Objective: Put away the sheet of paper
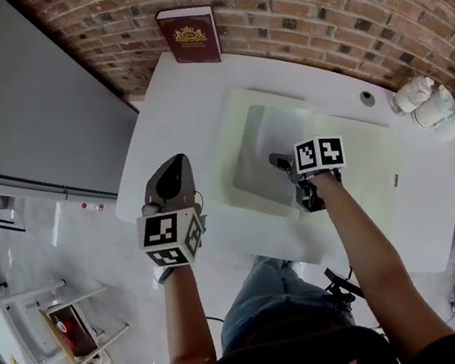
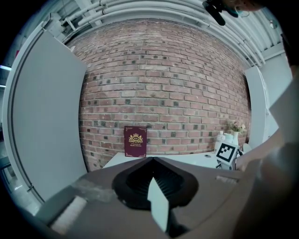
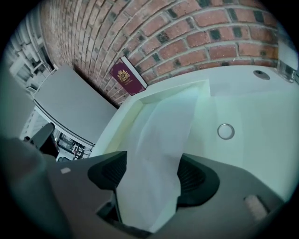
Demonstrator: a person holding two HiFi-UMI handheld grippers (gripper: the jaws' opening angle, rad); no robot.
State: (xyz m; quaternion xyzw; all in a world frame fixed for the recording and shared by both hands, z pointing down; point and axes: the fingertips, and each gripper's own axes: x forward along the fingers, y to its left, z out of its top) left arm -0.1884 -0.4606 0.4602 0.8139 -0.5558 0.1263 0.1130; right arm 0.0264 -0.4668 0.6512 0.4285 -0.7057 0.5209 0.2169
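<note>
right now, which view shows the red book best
The left gripper view: the red book stands upright and faces the camera, its cover crest clear. The head view shows the book smaller, from above. The right gripper view shows it small and tilted.

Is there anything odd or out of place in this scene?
Yes. A pale slip is caught in the shut left tongs, apart from the sheet; whether it tore off that sheet is unclear. The sheet itself runs loose between the open right tongs.
</note>
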